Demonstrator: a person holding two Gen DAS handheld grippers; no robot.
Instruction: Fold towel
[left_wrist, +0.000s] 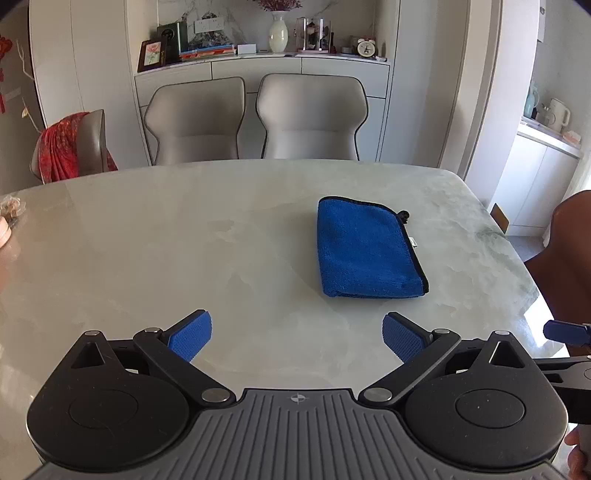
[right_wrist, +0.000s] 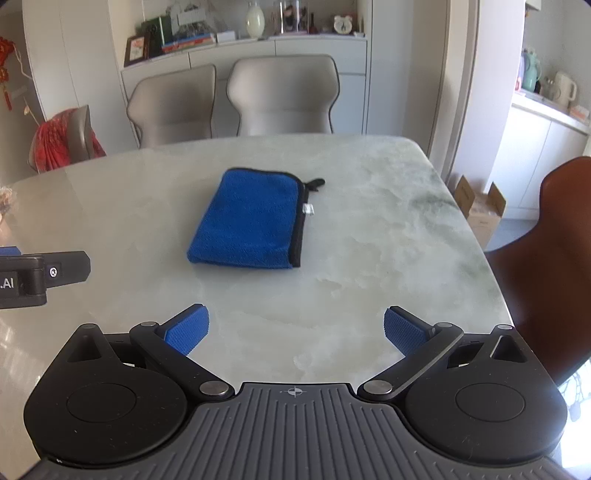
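A blue towel (left_wrist: 365, 247) with black edging lies folded into a narrow rectangle on the marble table (left_wrist: 184, 240). It also shows in the right wrist view (right_wrist: 251, 219), where a small white tag and a black loop stick out from its right edge. My left gripper (left_wrist: 297, 336) is open and empty, held above the table short of the towel and to its left. My right gripper (right_wrist: 295, 332) is open and empty, short of the towel and to its right. Neither touches the towel.
Two grey chairs (left_wrist: 251, 118) stand behind the table's far edge, and a third with a red cloth (left_wrist: 66, 147) at far left. A brown chair (right_wrist: 546, 258) stands at the table's right side. A cardboard box (right_wrist: 480, 210) sits on the floor.
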